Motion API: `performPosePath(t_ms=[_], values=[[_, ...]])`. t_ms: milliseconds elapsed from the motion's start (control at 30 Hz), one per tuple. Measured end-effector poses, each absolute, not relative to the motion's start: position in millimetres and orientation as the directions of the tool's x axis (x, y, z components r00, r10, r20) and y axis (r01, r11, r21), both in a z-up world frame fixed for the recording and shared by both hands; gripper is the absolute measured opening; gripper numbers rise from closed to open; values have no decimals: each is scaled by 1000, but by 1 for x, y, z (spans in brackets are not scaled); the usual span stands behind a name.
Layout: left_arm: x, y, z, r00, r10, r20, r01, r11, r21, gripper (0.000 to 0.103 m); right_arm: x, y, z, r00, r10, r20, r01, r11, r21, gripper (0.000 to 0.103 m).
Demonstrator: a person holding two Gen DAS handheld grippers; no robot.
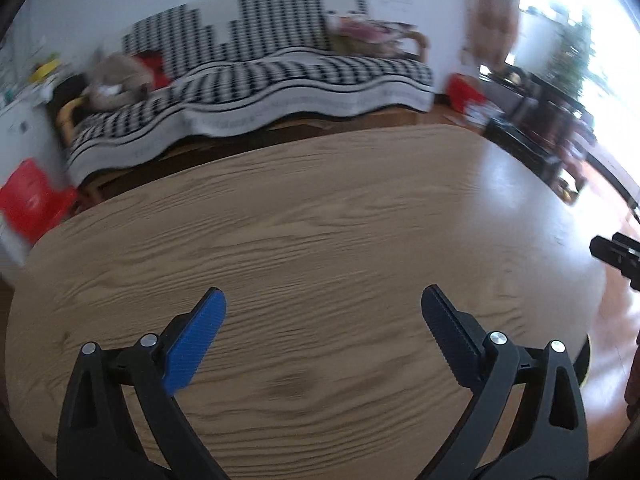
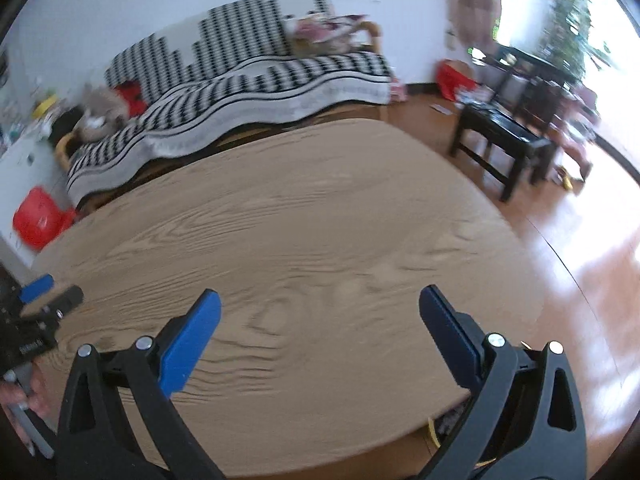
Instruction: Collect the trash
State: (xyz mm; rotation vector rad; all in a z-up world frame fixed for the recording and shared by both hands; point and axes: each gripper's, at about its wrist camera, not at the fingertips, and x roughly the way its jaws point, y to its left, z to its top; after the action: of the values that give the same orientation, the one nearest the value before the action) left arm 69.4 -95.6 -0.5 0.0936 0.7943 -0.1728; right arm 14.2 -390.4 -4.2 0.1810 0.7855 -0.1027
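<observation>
I cannot find any trash in either view, so I can give neither its place nor which way its long axis runs. What I do have is my left tool (image 1: 323, 307) over the near part of the wooden tabletop (image 1: 320, 208), its blue pads (image 1: 196, 344) spread wide with only bare wood grain showing between them. My right tool (image 2: 320, 306) stands the same way, blue pads (image 2: 188, 344) far apart and nothing between them, tilted down at the same tabletop (image 2: 304, 200).

In the right wrist view the left tool appears again at the left edge, with part of the hand (image 2: 28, 396) that carries it. In the left wrist view a black tip of the right tool pokes in at the right edge.

Beyond the tabletop's far edge stands a sofa (image 1: 256, 80) under a black-and-white checked cover, running left to right along a white wall. A red bag (image 1: 32, 200) sits on the floor off the tabletop's left corner, and another red thing (image 1: 464, 90) is on the floor by the wall to the right of the sofa. A dark low bench (image 2: 500, 140) stands on the glossy wooden floor (image 2: 580, 264) to the right, near a bright window with greenery. The background is blurred, and I can read no label or writing anywhere.
</observation>
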Motion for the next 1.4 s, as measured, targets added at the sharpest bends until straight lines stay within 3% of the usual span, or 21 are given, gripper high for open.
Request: performPosePath(t_ms=[300, 1400], values=[[79, -38, -8, 713, 7, -701, 89, 991, 101, 96, 50, -306, -19, 696, 18, -718, 37, 997, 61, 96], [80, -51, -11, 709, -33, -705, 118, 990, 72, 96, 48, -313, -23, 695, 21, -719, 56, 995, 84, 96]])
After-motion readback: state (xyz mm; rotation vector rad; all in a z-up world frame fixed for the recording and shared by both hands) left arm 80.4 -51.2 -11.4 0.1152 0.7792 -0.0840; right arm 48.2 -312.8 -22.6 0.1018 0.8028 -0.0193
